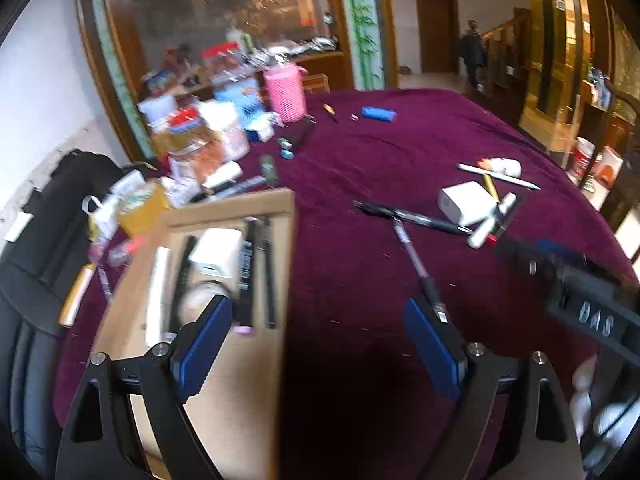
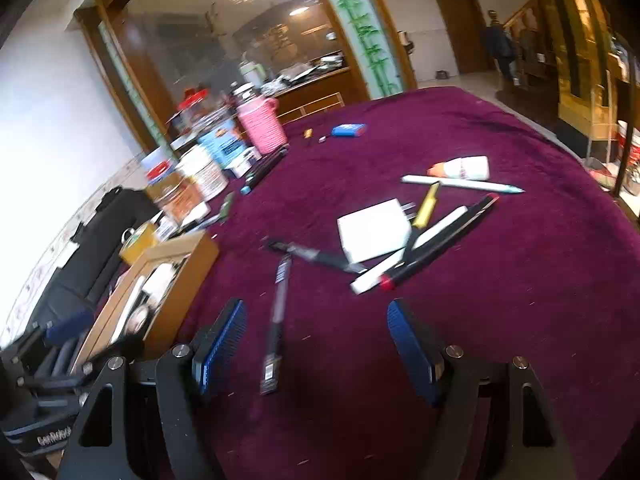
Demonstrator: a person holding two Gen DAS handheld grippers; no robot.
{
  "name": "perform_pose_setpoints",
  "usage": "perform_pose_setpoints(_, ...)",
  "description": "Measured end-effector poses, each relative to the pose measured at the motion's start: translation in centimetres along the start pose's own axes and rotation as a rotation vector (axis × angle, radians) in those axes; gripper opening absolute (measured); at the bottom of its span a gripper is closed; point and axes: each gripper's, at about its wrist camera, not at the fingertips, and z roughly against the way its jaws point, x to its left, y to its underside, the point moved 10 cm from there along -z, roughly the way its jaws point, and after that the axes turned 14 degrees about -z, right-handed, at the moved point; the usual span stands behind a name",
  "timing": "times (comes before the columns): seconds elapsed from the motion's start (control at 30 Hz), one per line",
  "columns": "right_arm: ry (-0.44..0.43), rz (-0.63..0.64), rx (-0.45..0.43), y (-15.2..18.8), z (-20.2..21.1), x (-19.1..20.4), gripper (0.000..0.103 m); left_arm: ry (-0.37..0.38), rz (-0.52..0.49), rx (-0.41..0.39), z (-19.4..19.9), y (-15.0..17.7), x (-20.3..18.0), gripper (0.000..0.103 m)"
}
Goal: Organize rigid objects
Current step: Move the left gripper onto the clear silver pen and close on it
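Left wrist view: left gripper (image 1: pixel 318 332) over the purple tablecloth (image 1: pixel 380 152), fingers wide apart, nothing between them. Its left finger overlaps the cardboard box (image 1: pixel 240 380), which holds a white block (image 1: pixel 218 254) and dark pens. A grey pen (image 1: pixel 416 264) lies just ahead of the right finger. Further off: white charger (image 1: pixel 464 202) touching a loose cluster of pens.

Right wrist view: right gripper (image 2: pixel 316 336) fingers apart, empty. Grey pen (image 2: pixel 278 320) lies on the cloth between them, untouched. White charger (image 2: pixel 374 230) and markers lie beyond; cardboard box (image 2: pixel 176 280) at left.
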Motion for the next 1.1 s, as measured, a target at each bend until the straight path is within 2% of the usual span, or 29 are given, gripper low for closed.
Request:
perform_pose_setpoints(0.13,0.075,0.006,-0.073,-3.0,0.2,-3.0,0.077,0.117,0.028,0.047,-1.8,0.3,-2.1,0.087)
perform_pose_setpoints(0.2,0.109,0.005,-0.098,-4.2,0.1,-4.4,0.077,0.151,0.043,0.068,-2.6,0.4,-2.8,0.087)
perform_pose_setpoints(0.27,0.117,-0.017,-0.109,-4.7,-0.1,-5.8,0.077,0.177,0.058,0.090,-3.7,0.5,-3.6,0.087)
perform_pose_setpoints(0.33,0.090,-0.072,-0.082,-4.8,-0.4,-6.8,0.078,0.202,0.075,0.098,-4.6,0.3,-4.1,0.087)
perform_pose_setpoints(0.43,0.051,-0.129,-0.062,-4.9,-0.6,-7.6,0.078,0.211,0.084,0.101,-5.7,-0.6,-4.7,0.087)
perform_pose_setpoints(0.53,0.040,-0.155,-0.038,-4.7,-0.9,-8.0,0.078,0.174,0.066,0.094,-7.2,-1.9,-5.1,0.087)
perform_pose_setpoints(0.73,0.037,-0.198,0.003,-4.3,-1.6,-8.7,0.078,0.137,0.048,0.130,-10.6,-2.9,-6.3,0.087)
perform_pose_setpoints(0.77,0.035,-0.198,0.005,-4.2,-1.6,-8.7,0.078,0.138,0.046,0.133,-11.1,-2.8,-6.5,0.084)
perform_pose_setpoints(0.8,0.035,-0.197,0.006,-4.2,-1.7,-8.6,0.079,0.145,0.045,0.136,-11.5,-2.7,-6.6,0.073)
perform_pose_setpoints(0.83,0.035,-0.197,0.008,-4.2,-1.8,-8.6,0.079,0.161,0.048,0.126,-11.7,-2.7,-6.8,0.071)
perform_pose_setpoints(0.87,0.037,-0.197,0.011,-4.2,-1.8,-8.6,0.079,0.164,0.045,0.107,-11.6,-2.8,-6.8,0.058)
perform_pose_setpoints(0.9,0.039,-0.200,0.016,-4.1,-1.9,-8.7,0.079,0.170,0.038,0.099,-11.5,-2.9,-6.8,0.038)
perform_pose_setpoints(0.97,0.042,-0.206,0.025,-4.0,-2.1,-8.8,0.080,0.196,0.035,0.092,-11.2,-2.9,-6.6,0.012)
perform_pose_setpoints(1.0,0.043,-0.208,0.028,-4.0,-2.2,-8.9,0.080,0.215,0.045,0.092,-11.1,-2.9,-6.6,0.008)
perform_pose_setpoints(1.1,0.052,-0.212,0.034,-3.9,-2.3,-9.0,0.080,0.261,0.082,0.090,-10.8,-2.5,-6.2,0.008)
